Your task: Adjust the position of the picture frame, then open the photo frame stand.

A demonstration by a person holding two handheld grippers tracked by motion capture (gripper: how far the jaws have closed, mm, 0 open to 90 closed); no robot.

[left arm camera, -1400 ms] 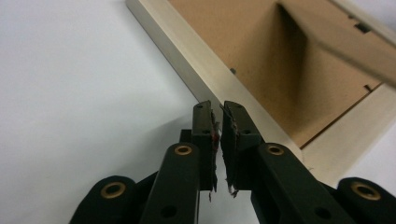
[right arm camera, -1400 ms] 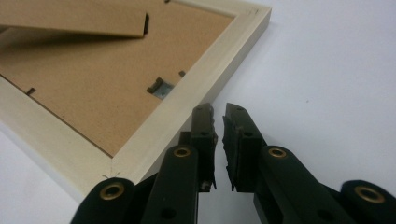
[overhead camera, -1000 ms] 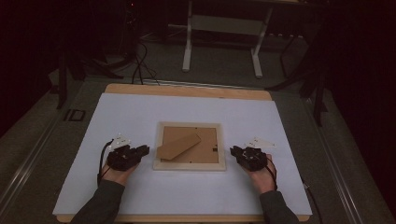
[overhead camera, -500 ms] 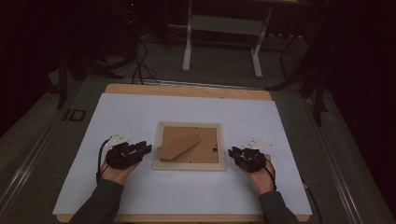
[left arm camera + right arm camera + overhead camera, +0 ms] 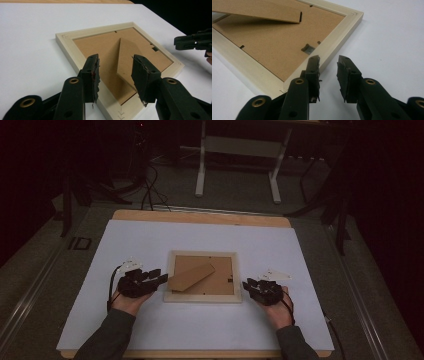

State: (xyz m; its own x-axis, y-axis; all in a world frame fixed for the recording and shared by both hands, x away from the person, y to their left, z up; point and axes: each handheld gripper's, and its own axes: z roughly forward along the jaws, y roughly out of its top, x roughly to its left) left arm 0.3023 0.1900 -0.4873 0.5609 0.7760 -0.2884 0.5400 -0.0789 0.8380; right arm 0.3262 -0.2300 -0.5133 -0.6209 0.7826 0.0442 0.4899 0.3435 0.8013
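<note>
Picture frame [image 5: 203,276] face-down mid-table on white sheet [image 5: 150,240], stand flap [image 5: 191,276] raised. Left gripper [image 5: 159,277] at frame's left edge, right gripper [image 5: 247,286] at its right corner — both jaws just opening, parted, gripping nothing.

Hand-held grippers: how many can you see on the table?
2. The left hand-held gripper is at the picture frame's left edge; the right hand-held gripper is at its right corner.
</note>
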